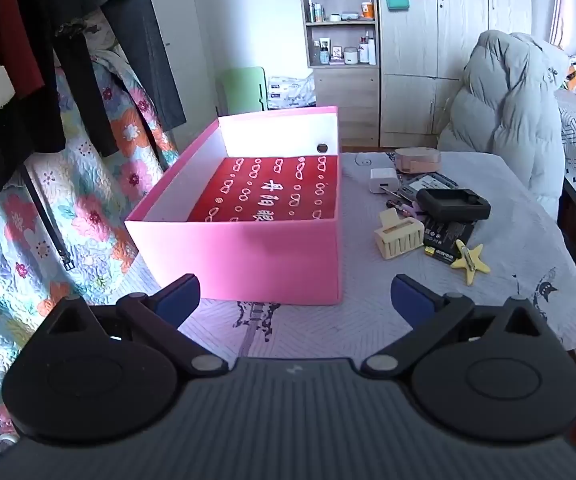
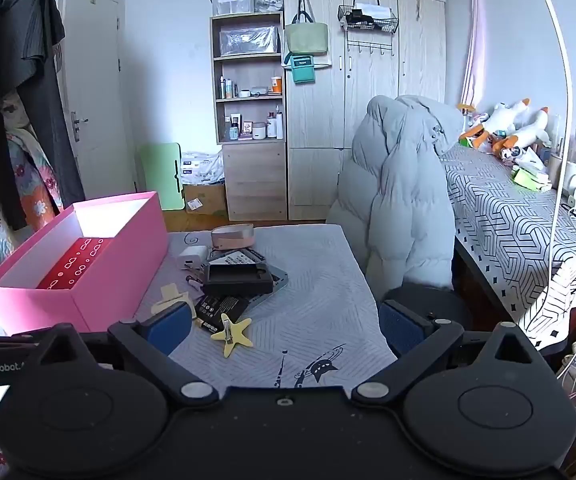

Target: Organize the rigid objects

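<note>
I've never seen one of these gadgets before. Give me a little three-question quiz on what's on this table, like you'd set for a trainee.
1. True or false: the pink box already holds the yellow star clip.
2. Multiple choice: what lies on the floor of the pink box? A) a red sheet with white print B) a white charger C) batteries
3. Fill in: both the left gripper and the right gripper have their fingers ____.

Key
1. False: the star clip lies on the tablecloth, outside the box.
2. A: the red sheet covers the box floor; the white charger sits on the table.
3. Open, holding nothing.
</note>
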